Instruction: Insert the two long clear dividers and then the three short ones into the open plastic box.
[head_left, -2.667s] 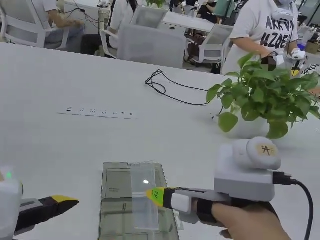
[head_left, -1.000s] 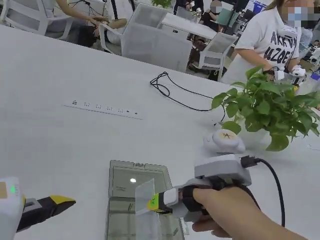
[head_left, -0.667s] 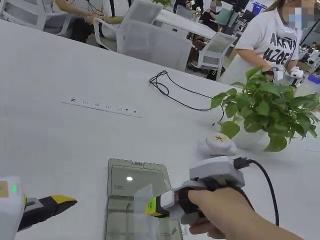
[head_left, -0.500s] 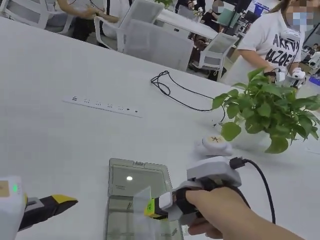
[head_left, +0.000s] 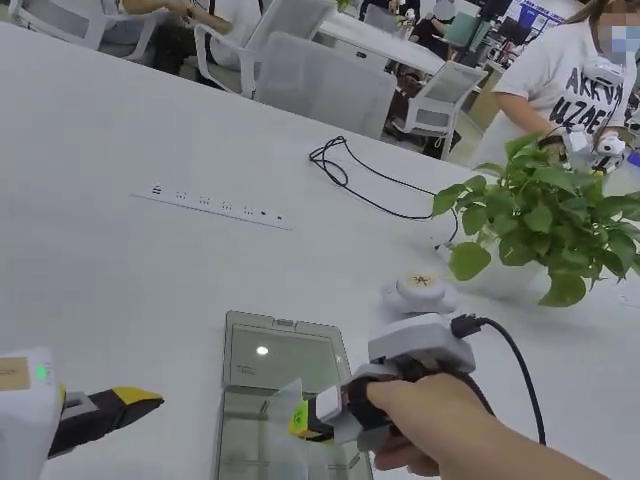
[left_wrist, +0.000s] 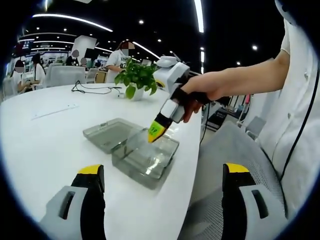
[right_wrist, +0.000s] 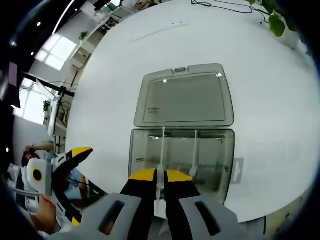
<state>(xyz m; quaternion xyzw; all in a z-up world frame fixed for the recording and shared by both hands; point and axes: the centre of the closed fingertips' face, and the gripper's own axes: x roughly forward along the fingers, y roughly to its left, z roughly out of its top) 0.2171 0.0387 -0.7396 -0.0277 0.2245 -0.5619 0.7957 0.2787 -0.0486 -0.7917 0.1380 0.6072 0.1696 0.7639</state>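
Plainly, the divider (head_left: 285, 400) is a thin clear sheet, hardly more than a pale sheen in the head view, where it stands tilted over the box base. In the right gripper view it is edge-on (right_wrist: 163, 150), a fine pale line running from the jaws across the base toward the hinge side. The right gripper (right_wrist: 161, 174) has its jaws pinched together on the near end of the divider; whether the sheet's lower edge rests on the floor of the base I cannot tell. The box (right_wrist: 215, 162) is smoky clear plastic and sits near the table's edge, with its lid (right_wrist: 182, 97) folded flat on the table behind it. Inside the base a second strip (right_wrist: 195, 150) stands beside the held one and roughly parallel to it. In the head view the right gripper (head_left: 300, 420) reaches over the box (head_left: 240, 450) from the right. The left gripper (head_left: 135, 403) hangs over the table (head_left: 120, 270) to the left of the box, touching nothing; its own view shows its jaws (left_wrist: 162, 170) spread wide. Farther back on the table are a power strip (head_left: 215, 205), a black cable (head_left: 365, 180), and a plant (head_left: 545, 220).
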